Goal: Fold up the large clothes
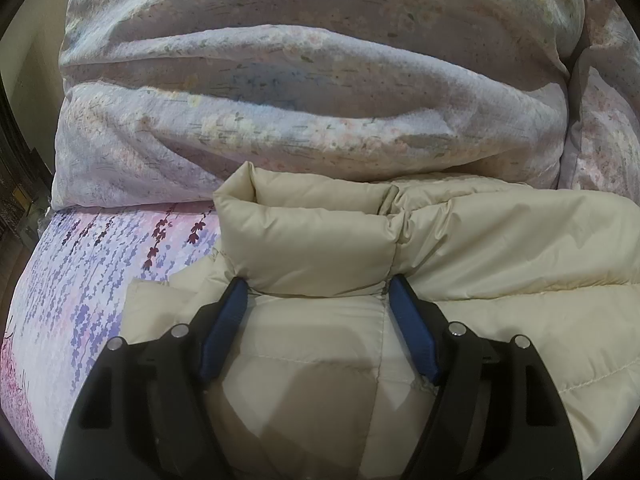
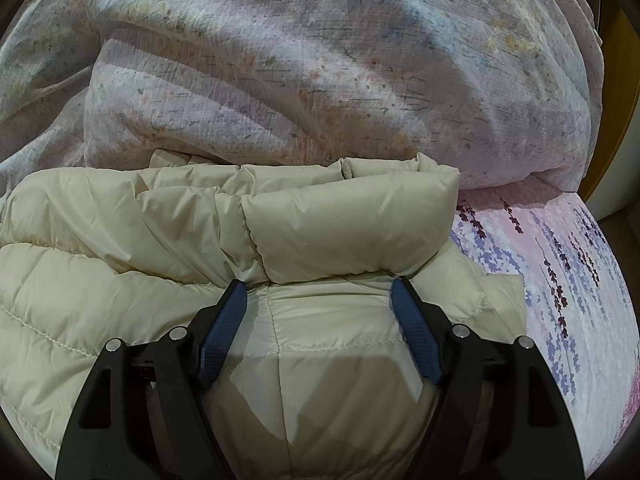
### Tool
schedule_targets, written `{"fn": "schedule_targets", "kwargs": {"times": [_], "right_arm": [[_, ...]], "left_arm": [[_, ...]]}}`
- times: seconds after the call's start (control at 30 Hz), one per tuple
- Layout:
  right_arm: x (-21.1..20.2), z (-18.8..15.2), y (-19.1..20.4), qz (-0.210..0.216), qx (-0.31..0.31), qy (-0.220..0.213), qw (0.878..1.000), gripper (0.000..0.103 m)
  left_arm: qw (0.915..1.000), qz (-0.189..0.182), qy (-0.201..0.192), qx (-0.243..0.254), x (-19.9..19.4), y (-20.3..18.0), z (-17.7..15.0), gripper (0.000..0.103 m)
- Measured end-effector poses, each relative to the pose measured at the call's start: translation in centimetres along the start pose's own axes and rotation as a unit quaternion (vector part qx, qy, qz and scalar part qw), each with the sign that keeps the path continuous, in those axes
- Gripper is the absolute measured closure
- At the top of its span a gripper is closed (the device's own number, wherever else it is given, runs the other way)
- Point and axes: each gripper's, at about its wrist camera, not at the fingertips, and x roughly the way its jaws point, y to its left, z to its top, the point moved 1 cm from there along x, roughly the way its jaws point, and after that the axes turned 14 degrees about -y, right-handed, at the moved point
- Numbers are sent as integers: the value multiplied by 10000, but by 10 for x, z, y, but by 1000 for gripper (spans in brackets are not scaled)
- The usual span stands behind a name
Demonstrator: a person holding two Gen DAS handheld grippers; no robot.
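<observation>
While the cream puffer jacket [image 1: 500, 248] lay spread on the bed sheet [image 1: 80, 280] with its purple and pink flower print, a big rumpled duvet [image 1: 312, 92] in pale floral cloth rose just behind it and touched its far edge. This duvet closed off the whole far side of the bed in both views. In the left wrist view the jacket had a folded, puffy roll [image 1: 308, 248] standing up in front of the gripper, and some bare sheet showed to the left of it. In the right wrist view the same kind of roll [image 2: 352, 228] stood before the fingers, and the sheet [image 2: 560, 272] showed to the right. The left gripper [image 1: 316, 292] was spread wide, its blue pads [image 1: 224, 332] apart on either side of a quilted panel of the jacket, just under the roll; the fabric was between them but the pads did not pinch it. The right gripper [image 2: 318, 294] was spread wide in the same way, over the jacket [image 2: 100, 272], with the cloth between its blue pads [image 2: 416, 336] and nothing gripped.
</observation>
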Motion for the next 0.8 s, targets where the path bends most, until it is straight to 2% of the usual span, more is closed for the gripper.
{"fn": "schedule_targets", "kwargs": {"times": [0.8], "right_arm": [[-1,3,-1,8,-8,30,10000,25]], "left_arm": [[10000,3,-6,6,-4,-1,3,29]]}}
